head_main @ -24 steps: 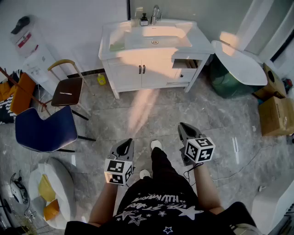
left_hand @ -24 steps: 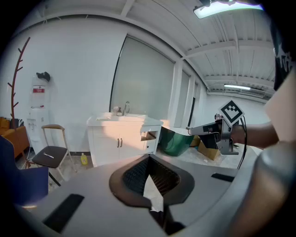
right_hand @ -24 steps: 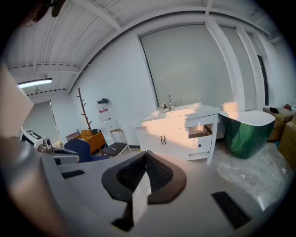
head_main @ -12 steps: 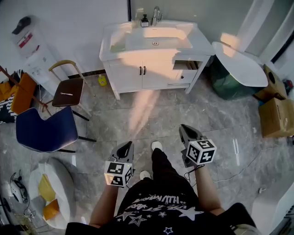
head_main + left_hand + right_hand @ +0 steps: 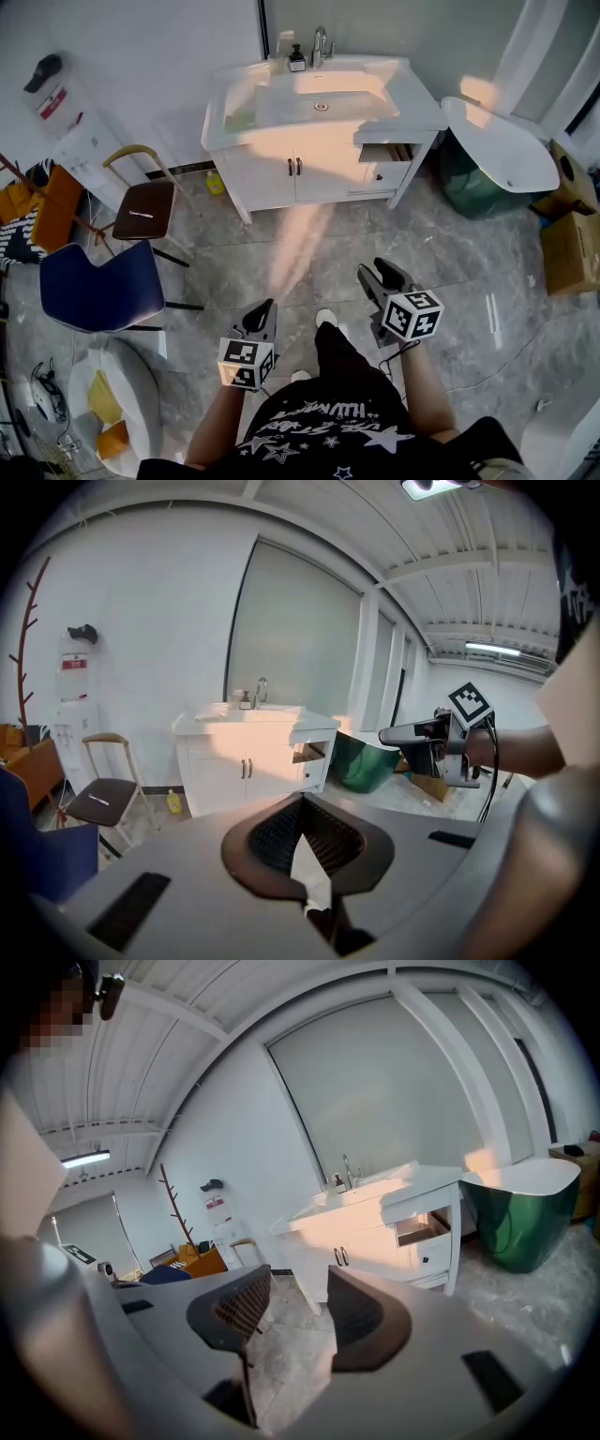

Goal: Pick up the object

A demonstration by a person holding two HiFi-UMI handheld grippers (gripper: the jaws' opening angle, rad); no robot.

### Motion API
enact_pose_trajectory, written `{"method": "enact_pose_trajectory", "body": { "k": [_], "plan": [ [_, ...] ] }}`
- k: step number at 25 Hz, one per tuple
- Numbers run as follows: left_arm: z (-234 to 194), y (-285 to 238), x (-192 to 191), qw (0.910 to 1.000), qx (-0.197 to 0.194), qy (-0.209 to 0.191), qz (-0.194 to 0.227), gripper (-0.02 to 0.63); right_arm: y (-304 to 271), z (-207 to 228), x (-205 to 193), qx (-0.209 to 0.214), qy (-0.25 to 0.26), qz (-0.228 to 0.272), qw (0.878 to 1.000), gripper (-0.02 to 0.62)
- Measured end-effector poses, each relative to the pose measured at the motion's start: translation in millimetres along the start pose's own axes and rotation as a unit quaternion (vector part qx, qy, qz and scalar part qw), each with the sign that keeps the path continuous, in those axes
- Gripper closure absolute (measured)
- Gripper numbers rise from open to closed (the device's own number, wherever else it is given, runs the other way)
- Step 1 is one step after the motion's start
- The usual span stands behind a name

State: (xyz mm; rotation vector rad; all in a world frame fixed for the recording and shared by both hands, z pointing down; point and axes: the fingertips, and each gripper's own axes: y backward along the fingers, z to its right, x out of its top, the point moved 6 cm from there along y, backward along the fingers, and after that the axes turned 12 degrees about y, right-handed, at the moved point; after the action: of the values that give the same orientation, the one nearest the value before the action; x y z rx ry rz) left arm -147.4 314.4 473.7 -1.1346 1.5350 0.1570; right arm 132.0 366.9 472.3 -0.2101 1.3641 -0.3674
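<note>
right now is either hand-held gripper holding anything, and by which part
Nothing is held: left hand-held gripper shut and empty, right hand-held gripper opening, nothing between its jaws.

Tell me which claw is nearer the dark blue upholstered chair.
Left. The left claw hangs just right of the dark blue upholstered chair; the right claw, jaws opening with nothing between them, is farther right, beyond the person's legs.

Overhead and low views sharing vanity (image 5: 281, 173)
</note>
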Motion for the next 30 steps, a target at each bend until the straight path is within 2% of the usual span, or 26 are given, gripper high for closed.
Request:
{"method": "enact_pose_trajectory", "body": {
  "k": [3, 5, 10, 14, 18, 26, 30],
  "plan": [
    [-0.8, -31.0, 24.6, 0.9999, 0.005, -0.012, -0.007, 0.591, -30.3, 28.3, 17.2, 0.003, 0.004, -0.005, 1.0, 0.333],
    [-5.0, -52.2, 44.4, 0.9997, 0.013, -0.017, -0.006, 0.591, -54.4, 47.6, 28.8, 0.004, 0.003, -0.005, 1.0, 0.312],
    [-14.8, -110.5, 80.5, 0.9994, 0.031, -0.016, 0.008, 0.591, -110.2, 98.5, 57.9, 0.012, 0.002, -0.008, 1.0, 0.305],
    [-18.1, -145.8, 106.2, 0.9985, 0.048, -0.01, 0.026, 0.591, -148.3, 125.1, 78.2, 0.034, 0.013, -0.013, 0.999, 0.305],
    [-28.0, -163.7, 121.3, 0.9968, 0.068, 0.0, 0.043, 0.591, -179.7, 133.4, 92.4, 0.054, 0.026, -0.023, 0.998, 0.305],
    [-54.9, -169.4, 127.1, 0.9937, 0.102, 0.006, 0.046, 0.591, -223.8, 130.4, 106.4, 0.075, 0.035, -0.03, 0.996, 0.298],
    [-75.2, -178.5, 133.9, 0.9933, 0.106, 0.018, 0.042, 0.591, -246.0, 125.0, 105.4, 0.08, 0.032, -0.04, 0.995, 0.298]
  ]
}}
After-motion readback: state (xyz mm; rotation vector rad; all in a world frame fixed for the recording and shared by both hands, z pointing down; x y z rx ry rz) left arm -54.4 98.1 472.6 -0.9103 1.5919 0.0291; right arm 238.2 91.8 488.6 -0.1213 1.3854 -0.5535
